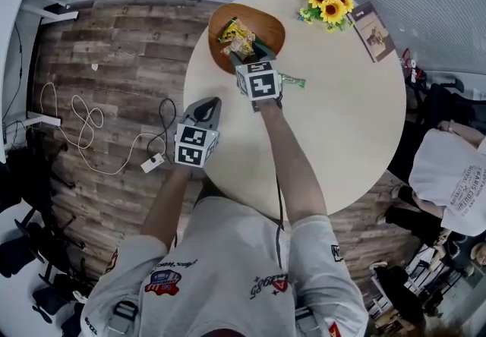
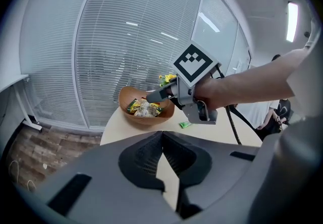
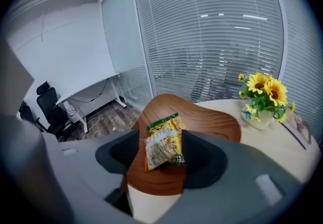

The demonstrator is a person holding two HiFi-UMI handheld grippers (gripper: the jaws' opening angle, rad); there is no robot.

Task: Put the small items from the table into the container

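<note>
**Table** [image 1: 357, 123]: round, carries everything.

**Bowl** [image 1: 275, 24]: wooden, at the table's far-left edge. It is the container and already holds several packets [image 1: 237, 38].

**Sunflowers** [image 1: 326, 0] and **booklet** [image 1: 372, 30]: at the far and far-right edges, prob. not task items.

**R gripper** [image 3: 161, 140]: over the bowl's near rim, jaws apart. One yellow packet [image 3: 162, 148] shows between them, resting in the bowl, pads not pressing it.

**L gripper** [image 2: 162, 140]: at the table's near-left edge, jaws together, nothing in them.

**Green sachet** [image 1: 293, 83]: on the table just right of the R gripper, near the bowl. It is the only loose small item seen.

**Step (judged):** drop-off into the bowl; release looks complete.

**Next (judged):** lift the R gripper clear of the rim and swing it to the sachet w/ jaws wide. The sachet is thin and lies flat, so the jaws must close low against the tabletop. It then goes to the bowl.
</note>
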